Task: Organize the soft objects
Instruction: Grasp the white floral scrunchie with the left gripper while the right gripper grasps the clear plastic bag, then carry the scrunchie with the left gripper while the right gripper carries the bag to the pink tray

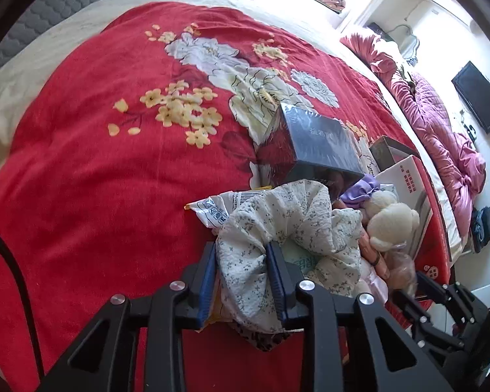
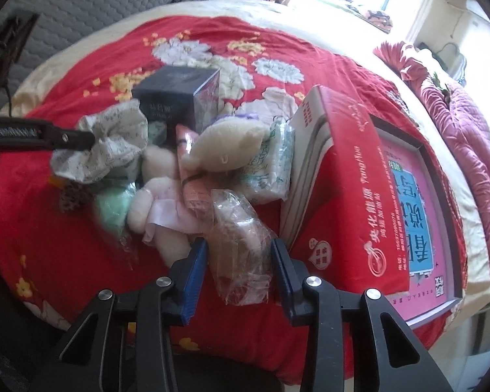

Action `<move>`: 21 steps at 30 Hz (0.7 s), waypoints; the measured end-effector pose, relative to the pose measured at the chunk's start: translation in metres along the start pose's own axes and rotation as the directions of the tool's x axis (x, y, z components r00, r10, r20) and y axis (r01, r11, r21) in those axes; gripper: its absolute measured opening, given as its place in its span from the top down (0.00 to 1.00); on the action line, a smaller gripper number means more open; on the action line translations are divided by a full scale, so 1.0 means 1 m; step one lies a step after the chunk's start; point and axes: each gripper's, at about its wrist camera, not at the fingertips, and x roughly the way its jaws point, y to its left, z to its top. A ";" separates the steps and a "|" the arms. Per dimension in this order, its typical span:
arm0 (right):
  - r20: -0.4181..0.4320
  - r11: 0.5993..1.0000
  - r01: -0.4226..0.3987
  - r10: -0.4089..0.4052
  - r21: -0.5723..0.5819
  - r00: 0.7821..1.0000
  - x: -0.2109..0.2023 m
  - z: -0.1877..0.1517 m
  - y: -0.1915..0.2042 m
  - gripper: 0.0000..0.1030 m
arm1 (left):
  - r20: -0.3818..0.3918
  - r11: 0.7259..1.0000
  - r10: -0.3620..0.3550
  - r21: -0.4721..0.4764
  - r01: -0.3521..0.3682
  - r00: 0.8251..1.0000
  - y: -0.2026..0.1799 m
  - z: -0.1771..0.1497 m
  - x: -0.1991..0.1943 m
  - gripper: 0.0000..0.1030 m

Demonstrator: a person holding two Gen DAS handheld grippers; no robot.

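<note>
A heap of soft things lies on the red flowered bedspread [image 1: 98,179]. My left gripper [image 1: 240,247] is shut on a white cloth with small grey flowers [image 1: 277,219], which bulges between its blue pads. The same cloth [image 2: 114,140] shows in the right wrist view with the left gripper's fingers [image 2: 75,137] on it. My right gripper [image 2: 238,243] is closed around a crinkled clear plastic bag [image 2: 241,238] with something pale inside; both pads touch its sides. A cream plush toy [image 2: 225,143] lies in the middle of the heap, also visible as the cream plush [image 1: 388,222].
A dark shiny box [image 2: 176,98] stands behind the heap. A red carton [image 2: 349,179] with printed lettering lies to the right, and a wrapped tissue pack [image 2: 271,170] leans against it. A mint-green soft item [image 2: 112,209] lies at the left. A pink quilt [image 1: 441,130] is bunched along the bed's far edge.
</note>
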 end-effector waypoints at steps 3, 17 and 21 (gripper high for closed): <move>0.026 0.998 -0.030 0.029 0.048 0.999 -0.009 -0.001 -0.008 0.60 | 0.033 1.000 -0.005 -0.004 0.005 0.999 0.000 -0.002 -0.009 0.77; 0.116 0.978 -0.146 0.130 0.147 0.985 -0.034 0.000 -0.026 0.61 | 0.124 0.998 -0.005 0.061 -0.003 0.992 -0.024 -0.008 -0.060 0.93; 0.152 0.974 -0.156 0.132 0.162 0.980 -0.046 0.000 -0.031 0.61 | 0.143 0.993 -0.009 0.117 -0.008 0.990 -0.049 -0.017 -0.074 0.93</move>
